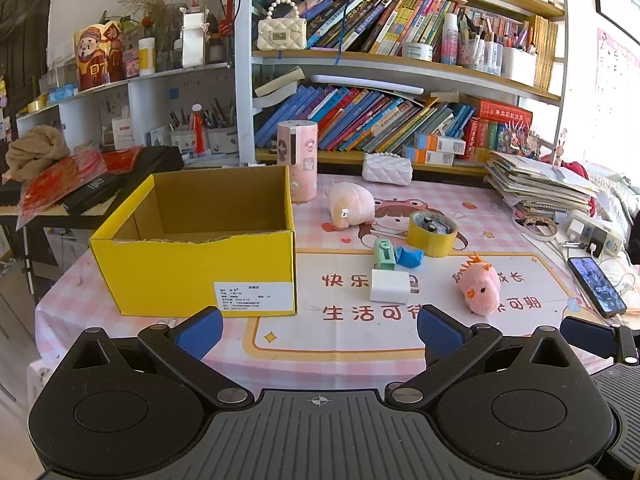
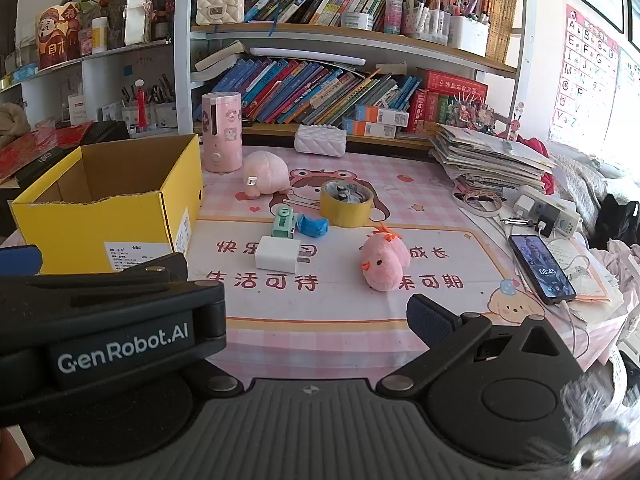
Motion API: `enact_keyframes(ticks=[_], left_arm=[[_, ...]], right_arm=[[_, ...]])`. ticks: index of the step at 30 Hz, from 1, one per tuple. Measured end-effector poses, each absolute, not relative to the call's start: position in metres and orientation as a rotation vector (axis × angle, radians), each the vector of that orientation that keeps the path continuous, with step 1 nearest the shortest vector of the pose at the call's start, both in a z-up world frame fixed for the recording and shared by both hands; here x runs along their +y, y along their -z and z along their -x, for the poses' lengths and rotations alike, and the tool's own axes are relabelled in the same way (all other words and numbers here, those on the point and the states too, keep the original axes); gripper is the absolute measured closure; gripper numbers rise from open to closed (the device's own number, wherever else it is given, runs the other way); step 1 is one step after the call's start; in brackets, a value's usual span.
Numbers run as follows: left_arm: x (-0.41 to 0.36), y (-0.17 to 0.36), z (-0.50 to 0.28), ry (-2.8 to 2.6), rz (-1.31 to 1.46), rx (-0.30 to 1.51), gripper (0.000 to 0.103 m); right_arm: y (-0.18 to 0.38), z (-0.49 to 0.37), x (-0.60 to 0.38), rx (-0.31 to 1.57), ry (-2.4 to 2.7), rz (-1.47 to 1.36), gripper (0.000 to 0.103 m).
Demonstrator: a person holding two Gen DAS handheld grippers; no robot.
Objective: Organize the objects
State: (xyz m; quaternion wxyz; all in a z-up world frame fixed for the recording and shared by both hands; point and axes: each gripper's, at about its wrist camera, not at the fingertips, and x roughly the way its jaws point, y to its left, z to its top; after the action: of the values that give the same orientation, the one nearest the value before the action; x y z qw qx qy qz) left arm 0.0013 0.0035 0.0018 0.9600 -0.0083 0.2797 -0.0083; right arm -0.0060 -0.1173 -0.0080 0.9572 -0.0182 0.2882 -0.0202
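Observation:
An open, empty yellow cardboard box [image 1: 192,276] [image 2: 100,216] stands at the table's left. To its right lie a white charger [image 1: 390,286] [image 2: 278,254], a green toy [image 1: 384,254], a blue crumpled lump [image 1: 410,257], a yellow tape roll [image 1: 432,236] [image 2: 346,202], a pink plush pig [image 1: 350,204] and a pink plush chick [image 1: 480,286] [image 2: 384,262]. My left gripper [image 1: 320,332] hangs open over the near table edge, nothing between its pads. My right gripper [image 2: 312,320] is open beside it; the left gripper's body hides its left finger.
A pink cylinder [image 1: 298,160] and a white quilted pouch [image 1: 387,169] stand at the back before the bookshelves. A paper stack [image 2: 488,160], a power strip [image 2: 548,212] and a charging phone [image 2: 542,268] crowd the right side. A pink printed mat [image 1: 360,340] covers the table.

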Motion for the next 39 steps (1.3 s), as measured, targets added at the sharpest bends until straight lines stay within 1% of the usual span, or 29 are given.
enact_keyframes(ticks=[39], left_arm=[[0.0123,0.0024,-0.0093,0.018,0.030,0.592,0.000]], right_arm=[[0.0151,-0.0019,-0.1119,0.597,0.043,0.051,0.000]])
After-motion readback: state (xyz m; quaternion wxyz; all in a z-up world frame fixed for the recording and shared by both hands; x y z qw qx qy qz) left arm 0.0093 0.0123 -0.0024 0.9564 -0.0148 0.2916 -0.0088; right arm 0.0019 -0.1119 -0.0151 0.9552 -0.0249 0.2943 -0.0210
